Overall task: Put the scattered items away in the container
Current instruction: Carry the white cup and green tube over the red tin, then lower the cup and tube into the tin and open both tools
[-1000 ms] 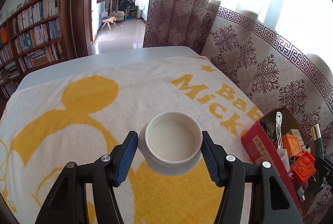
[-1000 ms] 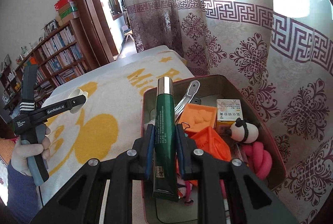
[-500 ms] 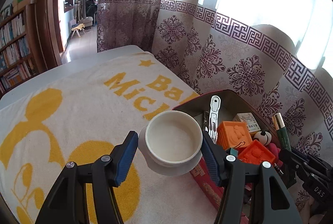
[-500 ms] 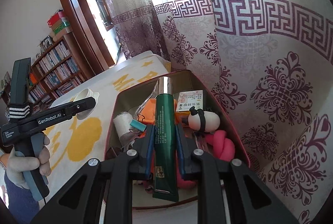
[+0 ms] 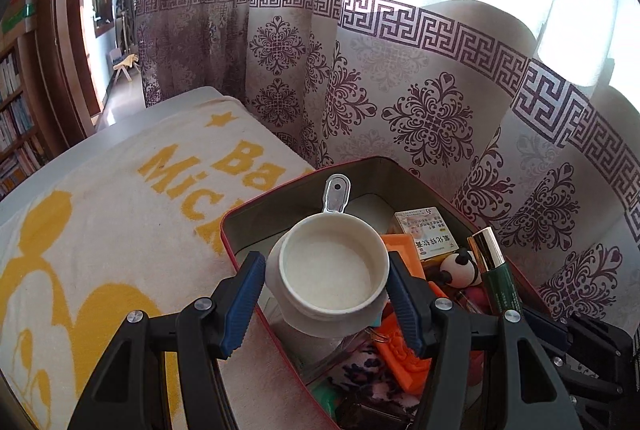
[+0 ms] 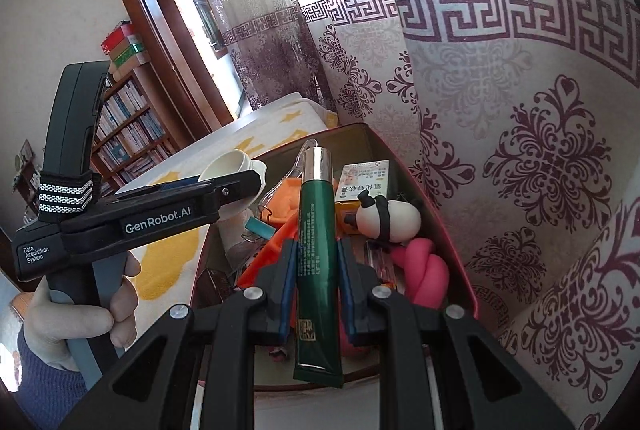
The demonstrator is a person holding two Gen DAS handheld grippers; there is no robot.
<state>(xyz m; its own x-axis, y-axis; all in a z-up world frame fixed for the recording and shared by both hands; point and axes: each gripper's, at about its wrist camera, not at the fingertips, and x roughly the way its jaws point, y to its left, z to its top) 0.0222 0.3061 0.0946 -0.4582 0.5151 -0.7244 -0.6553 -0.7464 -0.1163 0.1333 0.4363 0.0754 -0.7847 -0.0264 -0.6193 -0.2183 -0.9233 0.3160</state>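
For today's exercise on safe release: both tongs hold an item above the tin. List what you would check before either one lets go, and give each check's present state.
1. Left tongs clamp the white cup: ok.
2. Cup above the red tin, not the towel: ok.
3. Right tongs shut on the green tube: ok.
4. Tube above the tin: ok.
5. Free spot under the cup: cannot tell, the cup hides it.
6. The two tongs apart from each other: ok.
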